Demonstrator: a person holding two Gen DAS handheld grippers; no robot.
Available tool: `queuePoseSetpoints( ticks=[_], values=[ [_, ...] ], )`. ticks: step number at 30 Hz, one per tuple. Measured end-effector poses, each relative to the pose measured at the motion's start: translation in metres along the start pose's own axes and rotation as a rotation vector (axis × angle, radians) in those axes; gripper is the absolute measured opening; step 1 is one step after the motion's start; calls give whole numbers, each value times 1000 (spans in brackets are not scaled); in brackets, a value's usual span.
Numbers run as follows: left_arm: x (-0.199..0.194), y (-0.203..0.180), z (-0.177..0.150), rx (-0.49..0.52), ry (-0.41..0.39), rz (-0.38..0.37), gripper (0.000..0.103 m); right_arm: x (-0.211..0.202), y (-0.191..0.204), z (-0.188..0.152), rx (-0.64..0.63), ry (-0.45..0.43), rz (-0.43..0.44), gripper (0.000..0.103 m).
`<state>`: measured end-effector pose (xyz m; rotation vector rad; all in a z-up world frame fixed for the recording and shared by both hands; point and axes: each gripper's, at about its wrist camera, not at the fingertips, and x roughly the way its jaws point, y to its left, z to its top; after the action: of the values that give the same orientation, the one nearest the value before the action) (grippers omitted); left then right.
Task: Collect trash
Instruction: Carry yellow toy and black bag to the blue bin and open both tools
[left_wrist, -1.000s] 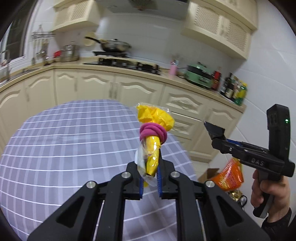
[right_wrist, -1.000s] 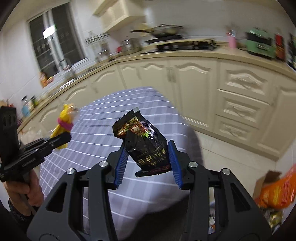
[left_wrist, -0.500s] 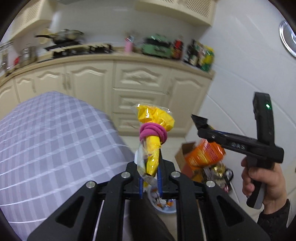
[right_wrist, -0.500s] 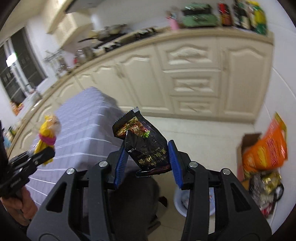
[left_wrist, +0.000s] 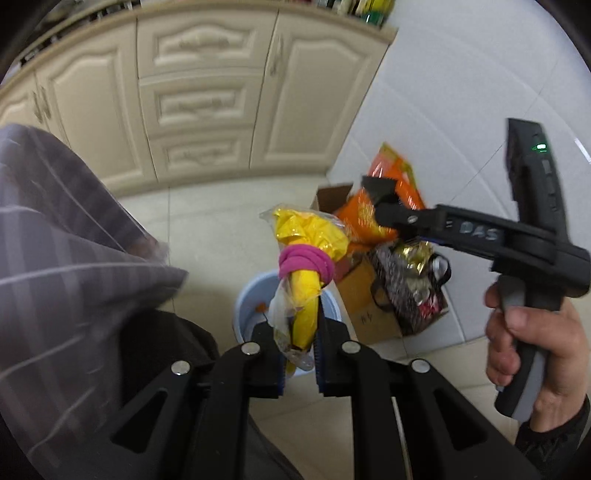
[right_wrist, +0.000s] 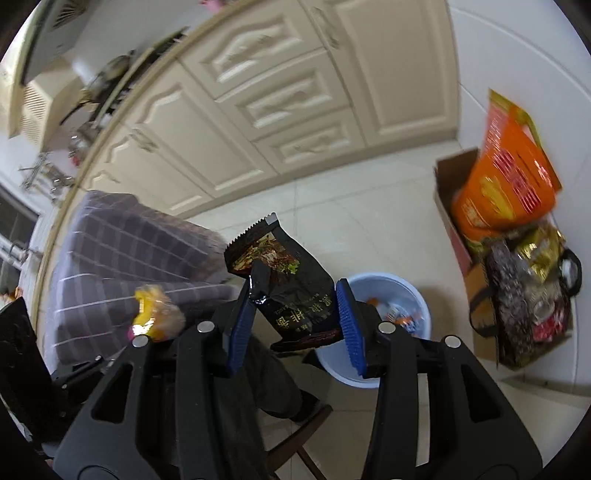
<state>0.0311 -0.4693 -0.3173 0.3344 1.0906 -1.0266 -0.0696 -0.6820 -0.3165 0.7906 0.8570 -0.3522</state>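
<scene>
The left gripper (left_wrist: 300, 360) is clamped on a yellow wrapper (left_wrist: 308, 254) and the right gripper (right_wrist: 293, 325) on a black snack packet (right_wrist: 291, 291), both poised above the blue bin's rim (right_wrist: 421, 291), probably for dropping.

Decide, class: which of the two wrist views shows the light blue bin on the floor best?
The right wrist view. There the light blue bin shows most of its rim and some trash inside, beyond the black snack packet. In the left wrist view the bin is mostly hidden behind the yellow wrapper and the left gripper.
</scene>
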Motion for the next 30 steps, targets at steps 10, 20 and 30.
queuePoseSetpoints(
  ticks=[10,20,30],
  values=[
    [87,8,12,-16,193,-40,62,36,-46,-4,177,40,4,80],
    [46,8,18,15,77,105,90,30,-53,-13,206,29,-73,97],
    [-43,-2,29,43,-131,167,92,9,-17,-6,144,-6,-67,97]
  ],
)
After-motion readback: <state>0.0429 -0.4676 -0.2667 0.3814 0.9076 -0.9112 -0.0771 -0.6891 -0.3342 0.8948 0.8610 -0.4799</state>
